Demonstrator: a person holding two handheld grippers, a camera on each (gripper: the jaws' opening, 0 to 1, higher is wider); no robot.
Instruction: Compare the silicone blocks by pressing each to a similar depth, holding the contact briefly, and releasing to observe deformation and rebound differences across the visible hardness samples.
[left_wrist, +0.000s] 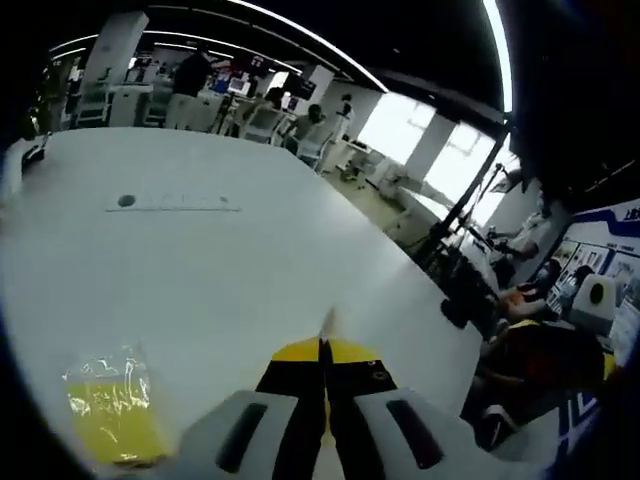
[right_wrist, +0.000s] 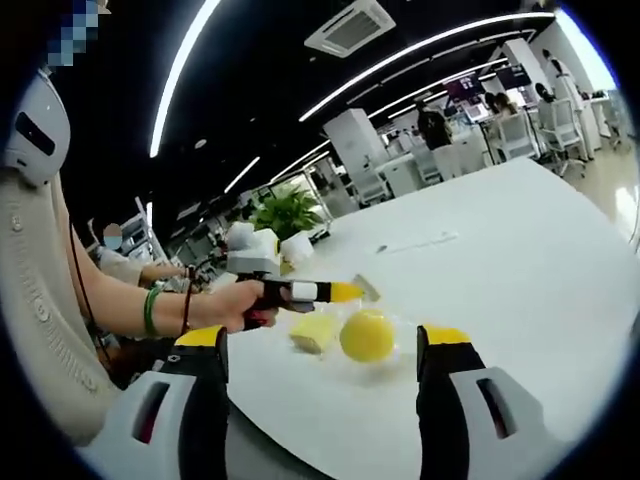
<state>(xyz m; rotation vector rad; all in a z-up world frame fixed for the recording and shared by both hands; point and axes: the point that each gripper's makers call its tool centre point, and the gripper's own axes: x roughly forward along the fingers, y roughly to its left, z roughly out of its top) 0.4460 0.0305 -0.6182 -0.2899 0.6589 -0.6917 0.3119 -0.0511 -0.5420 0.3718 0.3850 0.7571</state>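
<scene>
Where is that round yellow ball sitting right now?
In the right gripper view, the yellow ball rests on the white table, just right of a pale yellow block and below the tip of the left gripper.

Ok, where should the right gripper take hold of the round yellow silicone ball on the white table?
Probably across the round yellow silicone ball's widest middle, coming straight ahead with the open right gripper. It is round, with no edges. The pale yellow block sits close on its left, so keep that jaw narrow.
</scene>
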